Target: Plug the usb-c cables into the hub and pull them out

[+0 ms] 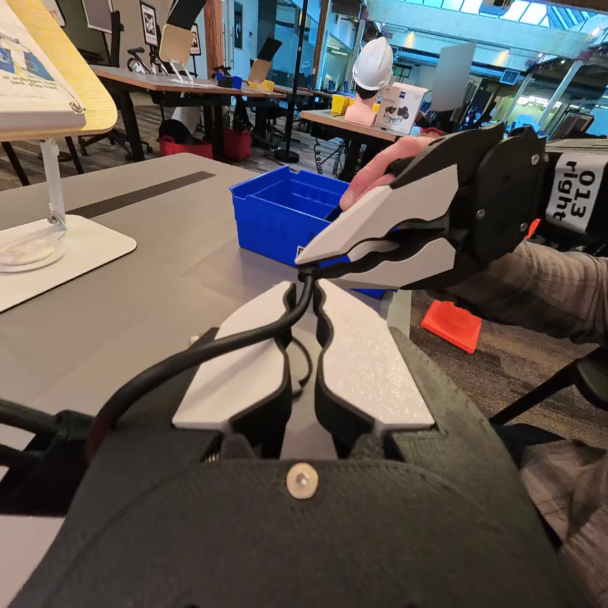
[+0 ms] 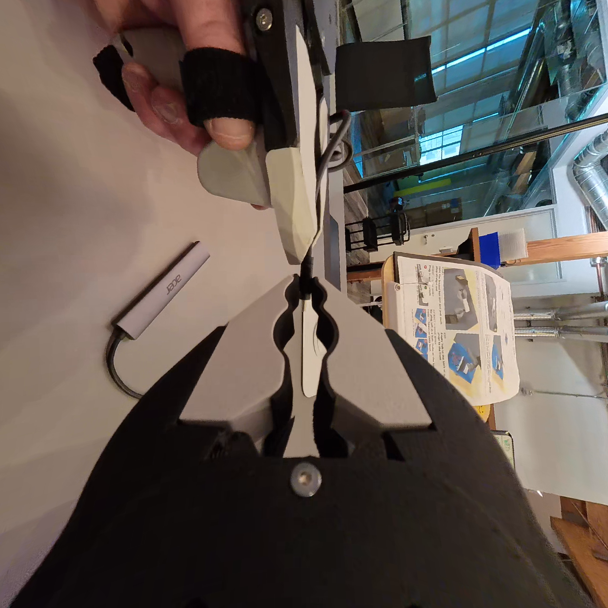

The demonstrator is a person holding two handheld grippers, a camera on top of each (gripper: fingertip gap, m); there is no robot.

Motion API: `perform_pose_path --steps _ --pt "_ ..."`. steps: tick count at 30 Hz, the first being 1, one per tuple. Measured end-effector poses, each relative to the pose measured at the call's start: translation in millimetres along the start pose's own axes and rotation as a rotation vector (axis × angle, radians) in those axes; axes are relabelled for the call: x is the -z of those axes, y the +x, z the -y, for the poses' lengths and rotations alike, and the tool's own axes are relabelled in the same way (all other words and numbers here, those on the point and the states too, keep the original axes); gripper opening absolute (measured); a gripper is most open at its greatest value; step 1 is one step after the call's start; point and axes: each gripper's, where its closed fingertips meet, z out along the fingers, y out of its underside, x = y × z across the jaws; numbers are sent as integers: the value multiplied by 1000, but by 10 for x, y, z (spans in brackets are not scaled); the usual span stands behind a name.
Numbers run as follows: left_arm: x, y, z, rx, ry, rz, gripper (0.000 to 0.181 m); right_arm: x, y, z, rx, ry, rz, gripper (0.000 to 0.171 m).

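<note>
My work surface is a flat grey table (image 1: 138, 296) with a dark strip (image 1: 141, 194) set into the top. On it: an open blue plastic bin (image 1: 279, 214) at the far edge, a white flat-based stand (image 1: 82, 250) on the left, and a slim silver rectangular hub (image 2: 161, 291) lying flat, short grey cable (image 2: 115, 368) curling off one end.

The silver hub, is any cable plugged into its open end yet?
No, the silver hub lies alone on the table, only its own short lead attached.
</note>
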Motion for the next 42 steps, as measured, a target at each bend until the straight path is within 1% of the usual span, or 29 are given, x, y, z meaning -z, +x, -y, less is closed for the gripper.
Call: perform_pose_path --steps 4,9,11,16,19,24,25,33,42 --pt "-10 2 -2 11 -20 -7 13 17 -4 3 32 1 7 4" --pt "-26 22 23 56 9 -32 16 38 10 4 56 4 16 4" --pt "-43 48 17 61 7 -44 21 36 -11 14 63 8 23 4" --pt "-60 84 43 85 31 -59 13 48 4 13 73 3 6 3" --pt "-60 87 48 117 43 -72 15 50 2 23 84 1 -2 4" --pt "-55 109 57 135 60 -87 14 53 8 35 101 -1 -11 4" --pt "-55 112 58 126 61 -83 12 49 10 32 107 -5 -14 4" --pt "-39 87 17 78 55 -46 11 11 -12 43 102 0 -17 4" --pt "-14 90 67 116 98 -60 16 7 -3 75 107 12 -16 4"
